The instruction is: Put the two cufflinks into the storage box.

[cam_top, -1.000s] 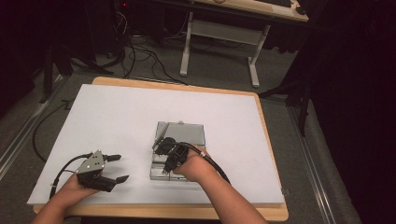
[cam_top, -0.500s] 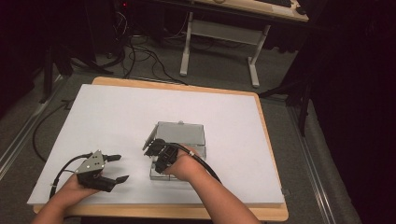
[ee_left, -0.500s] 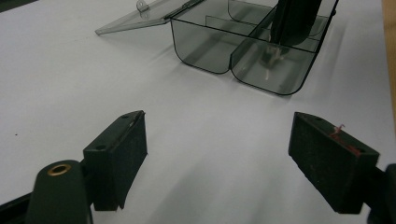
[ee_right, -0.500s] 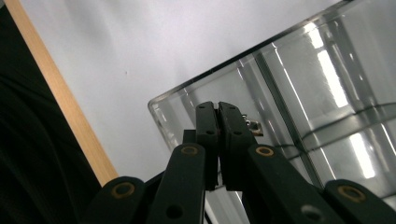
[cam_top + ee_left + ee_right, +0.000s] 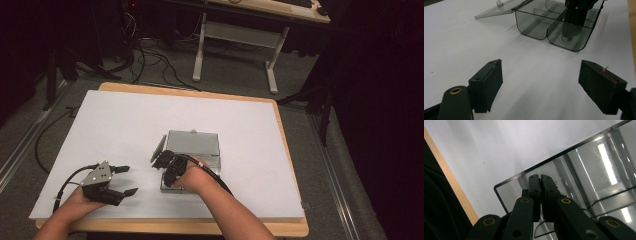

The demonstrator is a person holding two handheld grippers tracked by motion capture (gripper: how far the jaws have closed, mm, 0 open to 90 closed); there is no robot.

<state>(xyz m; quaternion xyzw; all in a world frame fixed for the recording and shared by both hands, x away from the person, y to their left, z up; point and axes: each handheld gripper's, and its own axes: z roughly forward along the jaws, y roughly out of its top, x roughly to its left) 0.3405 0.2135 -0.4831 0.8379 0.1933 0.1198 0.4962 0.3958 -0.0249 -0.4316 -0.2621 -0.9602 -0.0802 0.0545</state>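
A smoky clear plastic compartment box (image 5: 212, 161) stands open on the white table top, its lid (image 5: 194, 141) laid back flat on the far side. My right gripper (image 5: 168, 173) points steeply down into the box's near-left compartment (image 5: 511, 188); its jaws are shut (image 5: 540, 178). From the left gripper view its tips (image 5: 567, 35) sit low inside that compartment (image 5: 574, 37), with a small pale speck at them; I cannot tell if it is held. My left gripper (image 5: 129, 180) rests on the table left of the box, open and empty (image 5: 544, 85).
The white sheet (image 5: 125, 125) covers a wooden table whose edge (image 5: 290, 150) shows at the right and front. A desk frame (image 5: 235, 35) and cables lie on the floor beyond. Dividers (image 5: 549, 12) split the box into several compartments.
My right gripper has sunk and shifted slightly left, going down into the box's near compartment with its jaws still shut. The left gripper has stayed where it was.
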